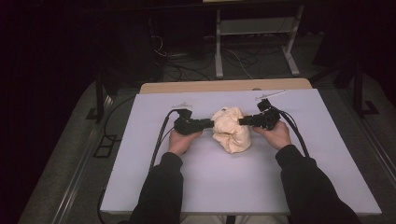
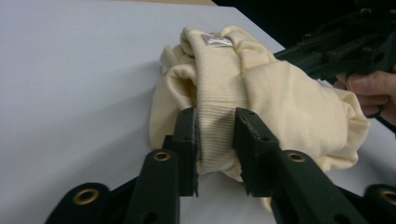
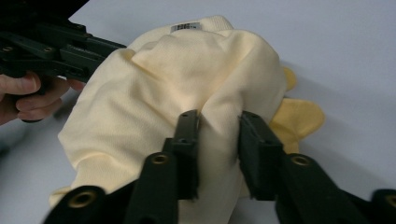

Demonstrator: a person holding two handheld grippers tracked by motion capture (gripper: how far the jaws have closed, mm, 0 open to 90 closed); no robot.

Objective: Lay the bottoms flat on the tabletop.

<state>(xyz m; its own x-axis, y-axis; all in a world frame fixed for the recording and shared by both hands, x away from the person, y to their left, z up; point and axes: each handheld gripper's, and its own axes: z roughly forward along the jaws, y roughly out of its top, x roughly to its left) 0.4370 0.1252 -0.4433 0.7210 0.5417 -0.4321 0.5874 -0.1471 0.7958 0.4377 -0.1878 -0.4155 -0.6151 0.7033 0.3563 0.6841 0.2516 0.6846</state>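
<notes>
High view: two dark sleeves at the near edge of the grey desk point(image 1: 140, 186). Further in, left tongs point(image 1: 209, 123) and right tongs point(image 1: 243, 121), each clamped on a fold of the cream garment point(image 1: 231, 128), bunched at mid-desk between them. Behind, cables on the floor.

Bare white table point(image 1: 233, 182) all round, crumpled cream garment point(image 1: 231, 128) bunched mid-table between both tools
</notes>
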